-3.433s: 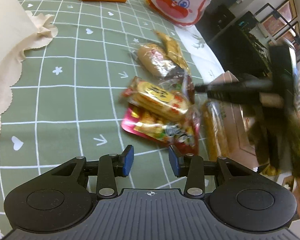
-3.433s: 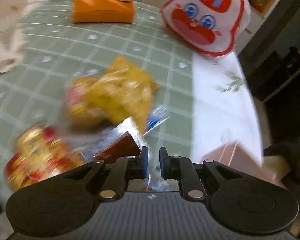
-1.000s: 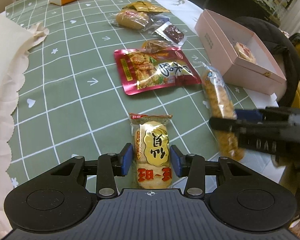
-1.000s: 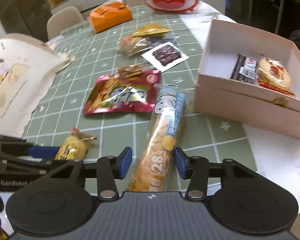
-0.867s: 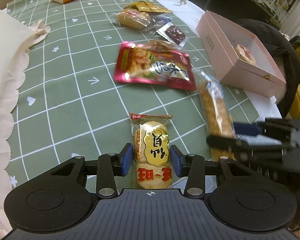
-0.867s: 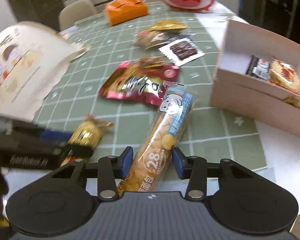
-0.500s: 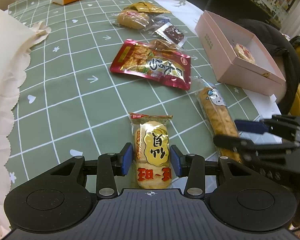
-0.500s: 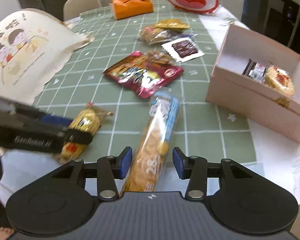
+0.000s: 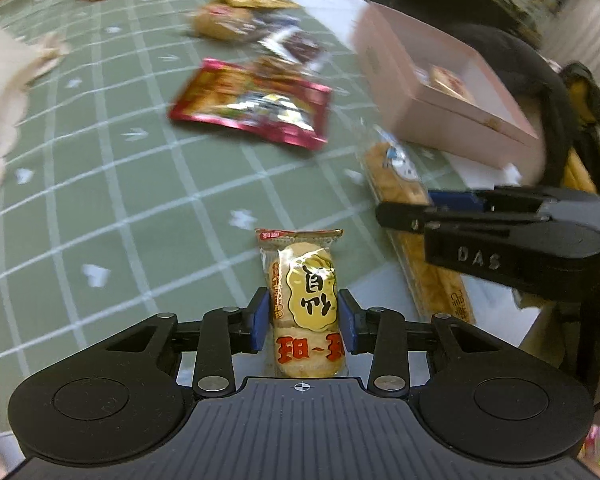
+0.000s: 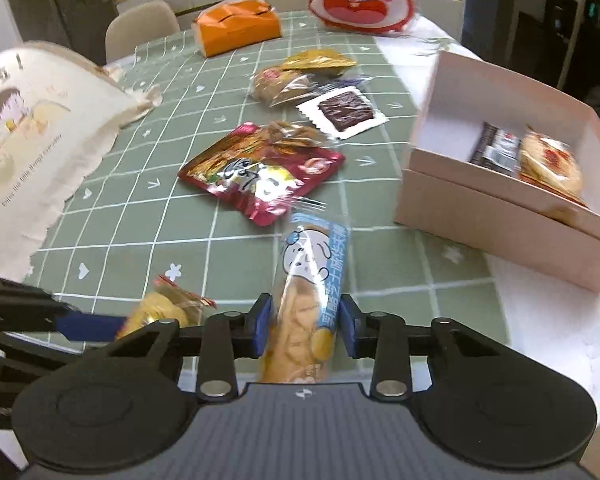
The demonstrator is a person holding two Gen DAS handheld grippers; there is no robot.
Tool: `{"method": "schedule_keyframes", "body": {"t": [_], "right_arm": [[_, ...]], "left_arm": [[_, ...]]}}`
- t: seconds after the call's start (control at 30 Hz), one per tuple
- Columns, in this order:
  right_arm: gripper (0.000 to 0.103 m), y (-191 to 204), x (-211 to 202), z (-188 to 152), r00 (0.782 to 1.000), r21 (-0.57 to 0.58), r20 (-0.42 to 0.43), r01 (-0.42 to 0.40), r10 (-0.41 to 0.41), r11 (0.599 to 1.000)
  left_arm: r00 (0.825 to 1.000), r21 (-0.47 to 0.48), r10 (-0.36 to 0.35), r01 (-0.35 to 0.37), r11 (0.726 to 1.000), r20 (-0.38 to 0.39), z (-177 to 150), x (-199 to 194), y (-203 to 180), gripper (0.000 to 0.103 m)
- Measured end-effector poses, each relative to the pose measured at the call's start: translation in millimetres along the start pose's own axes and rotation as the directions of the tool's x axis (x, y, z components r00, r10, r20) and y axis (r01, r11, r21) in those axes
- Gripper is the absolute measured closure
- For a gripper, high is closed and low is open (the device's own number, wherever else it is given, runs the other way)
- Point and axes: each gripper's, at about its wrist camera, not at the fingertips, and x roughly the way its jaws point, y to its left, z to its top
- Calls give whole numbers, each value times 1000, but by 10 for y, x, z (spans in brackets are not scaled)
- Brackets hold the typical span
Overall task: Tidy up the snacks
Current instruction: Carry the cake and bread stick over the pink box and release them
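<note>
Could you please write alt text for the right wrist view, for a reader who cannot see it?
The right gripper is closing around a long biscuit pack on a green checked tablecloth. A pink box on the right holds two snacks; a red pouch lies ahead.

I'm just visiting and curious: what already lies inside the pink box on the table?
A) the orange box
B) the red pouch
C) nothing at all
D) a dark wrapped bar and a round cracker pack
D: the right wrist view shows the pink box holding a dark wrapped bar beside a round cracker pack.
</note>
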Motion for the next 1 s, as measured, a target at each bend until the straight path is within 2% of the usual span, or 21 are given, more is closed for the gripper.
{"method": "schedule_keyframes", "body": {"t": [0.17,0.23,0.33,0.43,0.47,0.57,0.67,0.77,0.87,0.9,1.0], "right_arm": [[71,-296,-461,-132,999,72,45,0,-3,997],[71,-412,-680,-145,997,97,78,2,-9,995],[72,-524,-1065,-112,983,111,163,61,-79,992],[72,-642,-1448,-9,956,152,263,89,-127,984],[73,-681,-1590,40,940,165,307,103,-150,981],[73,-783,-1913,188,891,195,406,130,-201,972],[73,-888,-2090,360,855,210,458,161,-243,964],[73,-934,-2172,489,832,217,479,197,-280,956],[73,-957,-2192,566,822,223,484,215,-299,951],[73,-970,-2189,578,821,226,483,218,-304,949],[73,-1008,-2161,585,823,243,471,224,-317,944]], "left_arm": [[994,97,-109,109,989,-6,52,-33,-349,63],[988,126,-154,150,981,19,163,-100,-479,63],[973,168,-209,191,967,94,402,-275,-640,63],[944,196,-269,232,953,189,716,-488,-783,63],[930,211,-287,240,948,230,847,-574,-826,63],[899,240,-294,222,945,325,1197,-723,-940,63],[873,244,-285,199,949,396,1557,-724,-1073,63],[867,237,-280,195,952,413,1849,-645,-1180,63],[872,230,-272,190,954,408,2009,-467,-1257,63],[876,223,-270,193,956,401,2051,-371,-1271,63],[908,207,-256,195,959,331,2151,-43,-1259,62]]}}
